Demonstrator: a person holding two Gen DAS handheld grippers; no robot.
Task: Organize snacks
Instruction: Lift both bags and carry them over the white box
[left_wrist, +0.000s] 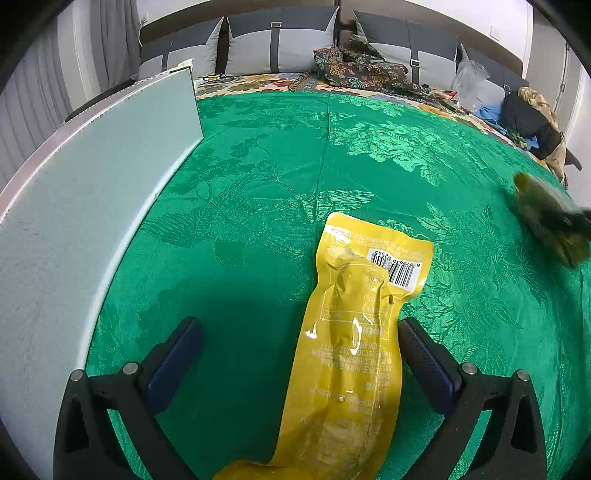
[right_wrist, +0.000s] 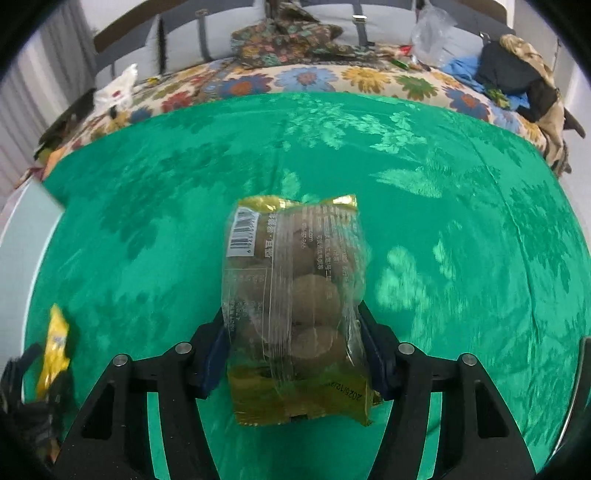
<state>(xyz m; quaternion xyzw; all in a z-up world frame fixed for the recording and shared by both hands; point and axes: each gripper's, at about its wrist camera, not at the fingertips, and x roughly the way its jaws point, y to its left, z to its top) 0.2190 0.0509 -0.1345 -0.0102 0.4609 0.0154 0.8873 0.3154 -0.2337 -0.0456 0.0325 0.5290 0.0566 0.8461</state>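
Yellow snack pouch (left_wrist: 354, 332) fills the bottom of the left wrist view, lying lengthwise between the fingers of the left gripper (left_wrist: 299, 343), its barcode end pointing away from the camera. The jaws stand wide apart: the right-hand pad (left_wrist: 424, 354) sits just beside the pouch's edge, while the left-hand one is well clear of it, so nothing is clamped; whether the near end of the pouch rests on the green cloth (left_wrist: 258, 166) or on the gripper frame cannot be told. A pale flat board (left_wrist: 92, 192) runs along the left side of the cloth. At the right edge of that view a blurred dark-and-gold shape (left_wrist: 546, 221) shows, which is the other gripper with its load. In the right wrist view, the right gripper (right_wrist: 291, 347) is closed on a clear packet of round brown snacks (right_wrist: 295, 295) with gold ends, both blue pads pressing its sides near the lower half; the packet stands up between the fingers above the cloth. The yellow pouch appears small at the far left there, with the black left gripper beside it. Behind the cloth lie a flowered bedspread (right_wrist: 306, 79) and grey cushions (left_wrist: 280, 40).
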